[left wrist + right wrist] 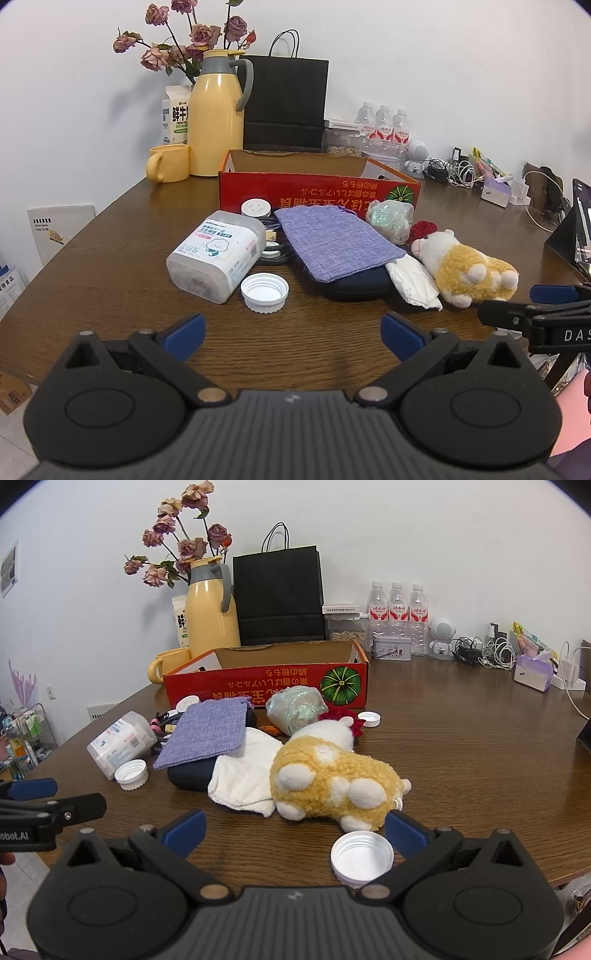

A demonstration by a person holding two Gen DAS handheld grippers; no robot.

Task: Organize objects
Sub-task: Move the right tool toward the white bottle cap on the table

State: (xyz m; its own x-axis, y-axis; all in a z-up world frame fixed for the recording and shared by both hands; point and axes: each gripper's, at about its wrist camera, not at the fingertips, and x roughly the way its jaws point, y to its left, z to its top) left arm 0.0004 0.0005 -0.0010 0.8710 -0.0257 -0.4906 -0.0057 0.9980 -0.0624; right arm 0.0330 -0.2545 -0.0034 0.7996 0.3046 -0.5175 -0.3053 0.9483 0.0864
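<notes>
Lying half buried under the purple fabric pouch, a dark blue case shows only its near edge, and a tangle of dark cords behind the overturned clear plastic jar is too covered to make out. The iridescent wrapped bundle and a red fuzzy thing beside it are partly screened by the plush hamster, which lies on its side against a crumpled white cloth. All of this clutter sits on the brown counter just in front of the open red cardboard box, whose inside cannot be seen from either low view. One white lid rests near the jar; another white lid lies close before the right tool, just inside its right finger and not gripped. The left tool hovers low over bare wood at the counter's near edge, tilted downward, its blue pads spread wide with nothing between them. The right tool is likewise angled down with pads fully apart, the hamster just beyond its tips. Each tool's side shows at the edge of the other's view, cut off by the frame.
</notes>
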